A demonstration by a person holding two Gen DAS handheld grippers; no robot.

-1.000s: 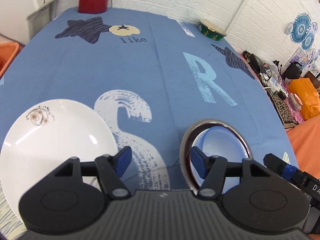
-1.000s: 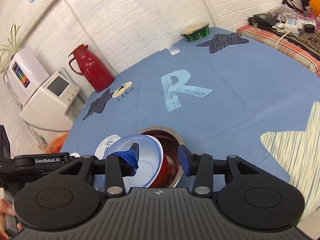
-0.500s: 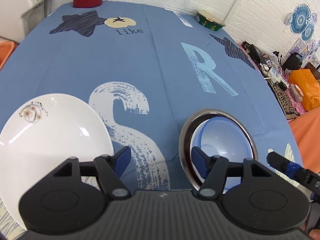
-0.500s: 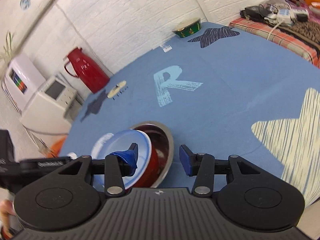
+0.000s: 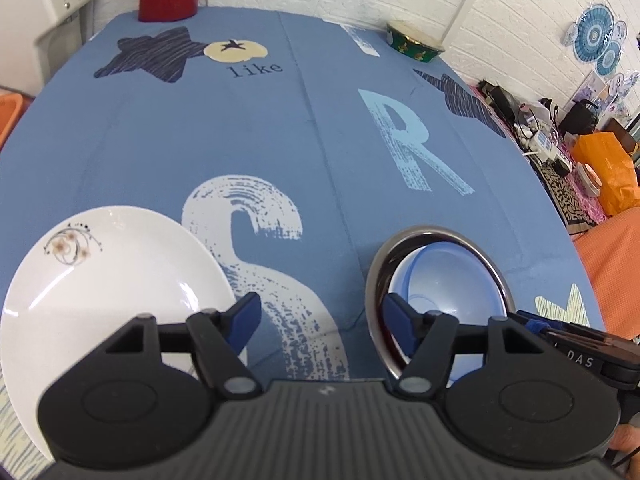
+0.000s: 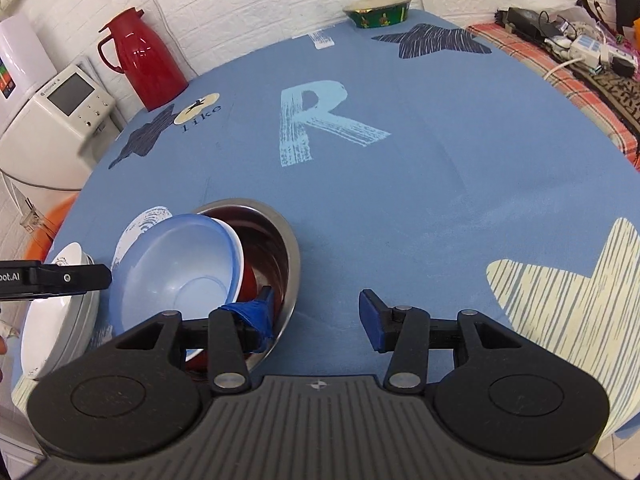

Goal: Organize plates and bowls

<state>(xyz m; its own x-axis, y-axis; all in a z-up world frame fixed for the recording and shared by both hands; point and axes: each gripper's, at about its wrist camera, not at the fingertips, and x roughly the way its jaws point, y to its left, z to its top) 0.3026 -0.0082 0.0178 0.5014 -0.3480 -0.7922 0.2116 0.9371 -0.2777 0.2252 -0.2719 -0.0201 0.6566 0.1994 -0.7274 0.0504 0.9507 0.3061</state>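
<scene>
While nesting the pale blue plastic bowl [image 6: 180, 276] into the steel bowl [image 6: 286, 240] at 9 o'clock, right claw [image 6: 316, 316] spread, empty; left claw [image 5: 320, 316] likewise; next, seat it level.

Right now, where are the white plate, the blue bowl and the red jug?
white plate [image 5: 120, 280], left wrist view, bare centre.
blue bowl [image 6: 176, 276], right wrist view, inner wall.
red jug [image 6: 142, 60], right wrist view, body.

The left tool [image 5: 318, 318] hangs spread between the white plate [image 5: 120, 280] and the blue bowl [image 5: 452, 276] nested in the steel bowl [image 5: 486, 258].
</scene>
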